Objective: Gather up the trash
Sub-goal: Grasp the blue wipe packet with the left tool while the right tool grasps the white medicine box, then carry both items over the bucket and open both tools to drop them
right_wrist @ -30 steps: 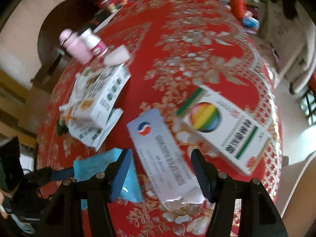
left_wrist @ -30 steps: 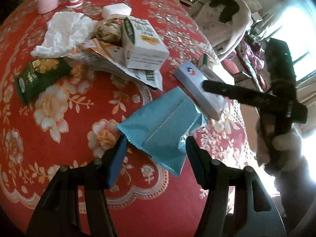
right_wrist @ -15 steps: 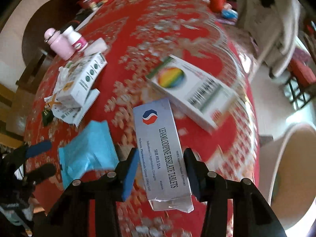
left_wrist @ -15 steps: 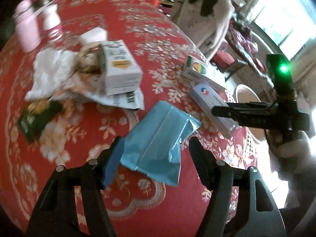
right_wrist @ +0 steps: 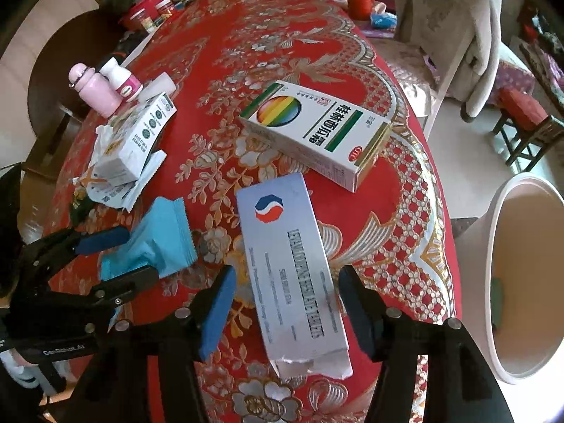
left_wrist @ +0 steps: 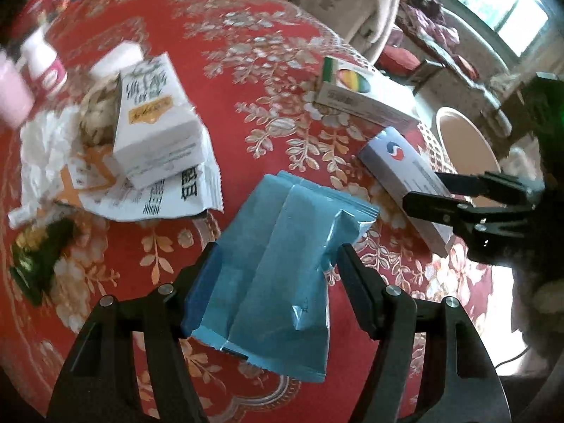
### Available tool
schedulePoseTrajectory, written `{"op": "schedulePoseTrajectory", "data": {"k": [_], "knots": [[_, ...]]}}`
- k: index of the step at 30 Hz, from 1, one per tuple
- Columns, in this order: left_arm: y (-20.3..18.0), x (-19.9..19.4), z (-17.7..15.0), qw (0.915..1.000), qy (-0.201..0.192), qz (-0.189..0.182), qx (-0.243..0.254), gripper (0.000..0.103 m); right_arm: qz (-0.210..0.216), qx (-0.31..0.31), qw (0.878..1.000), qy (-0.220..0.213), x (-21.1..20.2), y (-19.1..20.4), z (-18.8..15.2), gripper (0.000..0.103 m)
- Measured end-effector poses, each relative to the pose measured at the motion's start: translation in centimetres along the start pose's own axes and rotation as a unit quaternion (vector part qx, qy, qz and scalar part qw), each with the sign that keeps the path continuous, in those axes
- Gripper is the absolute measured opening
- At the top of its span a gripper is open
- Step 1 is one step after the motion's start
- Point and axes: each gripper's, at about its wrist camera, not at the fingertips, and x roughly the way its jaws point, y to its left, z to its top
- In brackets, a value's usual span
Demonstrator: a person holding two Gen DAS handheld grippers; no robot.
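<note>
nothing looks collected yet. the left gripper straddles the crinkled blue plastic wrapper, fingers wide. the right gripper, fingers opening, straddles the flat silver medicine carton without pinching it. beyond lie the rainbow-printed white box and a paper heap on the red floral tabletop; the white bin waits beside.

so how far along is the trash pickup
Barely started. The white bin beside the table seems to hold just one dark item. In hand, nearly: left gripper straddles the blue foil wrapper, right gripper, jaws opening, straddles the silver tablet carton; neither is lifted. Left: the rainbow-printed box and the crumpled paper pile.
</note>
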Motion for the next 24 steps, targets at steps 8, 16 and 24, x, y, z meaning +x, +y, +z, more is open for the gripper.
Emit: {"op": "schedulePoseTrajectory", "data": {"k": [8,16,24], "knots": [[-0.5,-1.5,-0.4,0.9993,-0.011,0.013,-0.033,0.030,0.001,-0.012,1.000,-0.006,-0.8,-0.1,-0.5,0.047],[-3.5,-3.5,0.9,0.9988,-0.036,0.002,-0.033,0.028,0.018,0.001,1.000,-0.026,-4.0,-1.9,-0.8,0.046],[-8.5,-4.0,3.2,0.9986,-0.051,-0.014,-0.004,0.028,0.007,0.027,0.998,-0.052,-6.9,-5.3,-1.5,0.046]]}}
